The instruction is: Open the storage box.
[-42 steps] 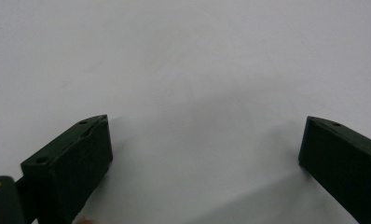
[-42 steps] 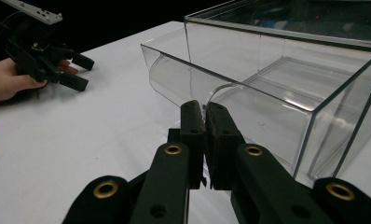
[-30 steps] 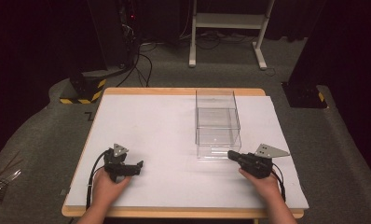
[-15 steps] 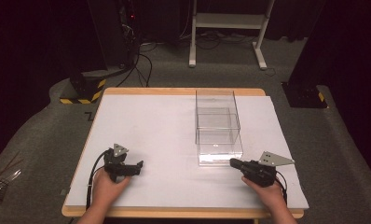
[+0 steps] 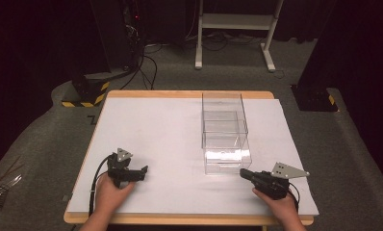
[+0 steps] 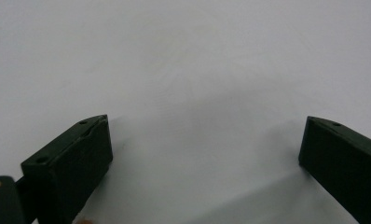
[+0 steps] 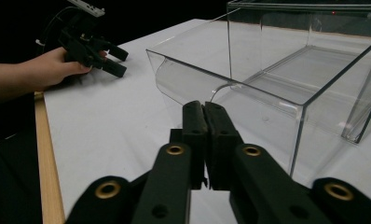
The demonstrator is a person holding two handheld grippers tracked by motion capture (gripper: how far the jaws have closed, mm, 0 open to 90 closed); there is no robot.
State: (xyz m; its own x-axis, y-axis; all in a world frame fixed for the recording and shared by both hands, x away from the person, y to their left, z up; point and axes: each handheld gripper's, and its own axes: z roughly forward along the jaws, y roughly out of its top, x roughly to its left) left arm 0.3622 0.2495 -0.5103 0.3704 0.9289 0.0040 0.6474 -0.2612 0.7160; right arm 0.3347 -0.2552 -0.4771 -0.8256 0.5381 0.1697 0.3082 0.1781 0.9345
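A clear plastic box (image 5: 223, 118) stands right of centre on the white table (image 5: 156, 125), with its clear drawer (image 5: 227, 156) slid out toward the front. In the right gripper view the drawer (image 7: 267, 79) lies just beyond my right gripper (image 7: 204, 108), whose jaws are pressed together with nothing between them. From above, my right gripper (image 5: 244, 173) points left at the drawer's front right corner. My left gripper (image 5: 140, 174) rests at the front left, well apart from the box. Its jaws stand wide open over bare table (image 6: 206, 128). It also shows far off, held by a hand (image 7: 120, 61).
The table's wooden front edge (image 5: 189, 219) runs just before both hands. On the carpet behind are a black stand with a yellow-striped base (image 5: 86, 96), loose cables (image 5: 148, 62), a white frame (image 5: 233, 24) and a black base (image 5: 314, 98).
My right gripper has drawn back toward the front edge, and the drawer's front has come out with it. The left gripper has stayed put.
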